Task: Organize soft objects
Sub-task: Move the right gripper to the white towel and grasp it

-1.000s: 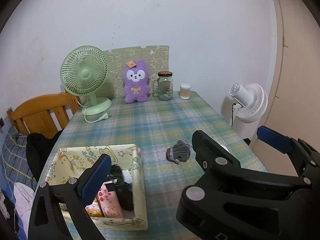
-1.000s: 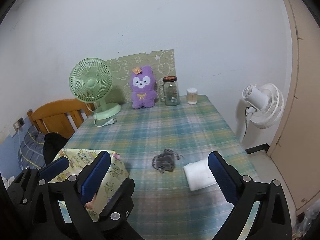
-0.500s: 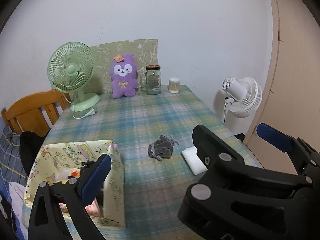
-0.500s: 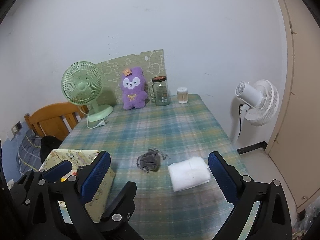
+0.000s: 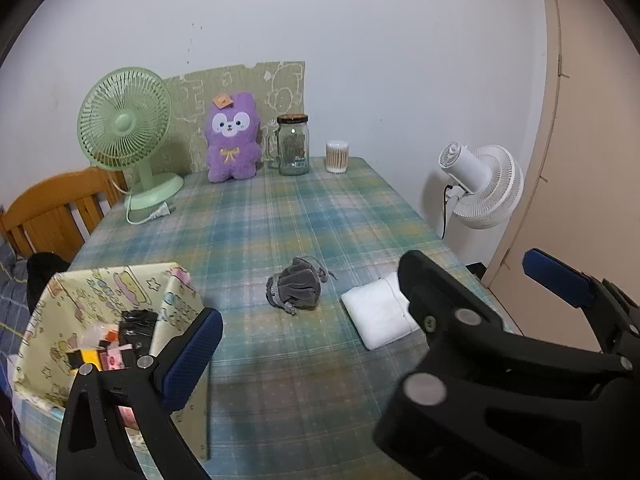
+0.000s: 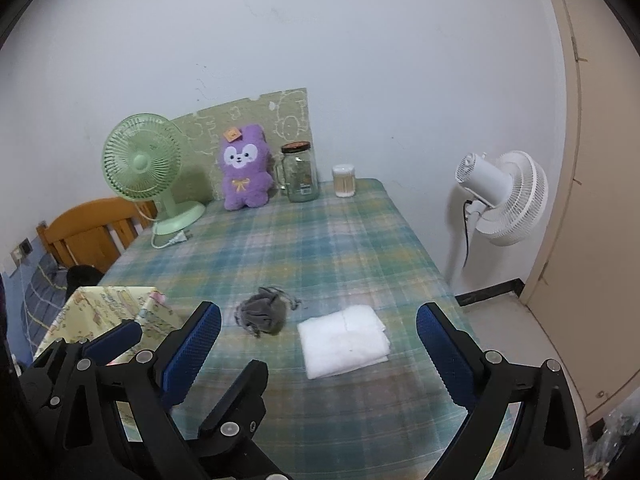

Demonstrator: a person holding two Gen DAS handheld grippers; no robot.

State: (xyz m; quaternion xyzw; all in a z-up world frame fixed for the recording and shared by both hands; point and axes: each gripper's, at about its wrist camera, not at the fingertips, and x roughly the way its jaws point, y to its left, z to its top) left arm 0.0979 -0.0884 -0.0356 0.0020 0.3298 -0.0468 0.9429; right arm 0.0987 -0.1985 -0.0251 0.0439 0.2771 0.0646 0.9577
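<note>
Both grippers hung side by side above the near edge of the table with the green-and-blue plaid cloth [image 6: 344, 240], pointing toward the far wall and angled slightly down. Left gripper [image 5: 372, 320]: jaws spread wide, nothing between its blue-padded fingers [image 5: 188, 360]. Right gripper [image 6: 320, 344]: likewise gaping, empty.

Small grey velvet drawstring pouch [image 6: 262, 315] lay crumpled on the cloth, near the table's middle front. Folded white cloth [image 6: 344, 340] lay flat just to its right, apart from it, framed between the right gripper's pads. Neither was touched.

Pale yellow fabric box with cartoon print [image 5: 100, 300] sat at the table's left front corner, open-topped, holding a jumble of small items, too blurred to name.

Against the wall: green desk fan [image 6: 144, 168], purple plush rabbit [image 6: 244, 172], glass jar with dark lid [image 6: 300, 176].
</note>
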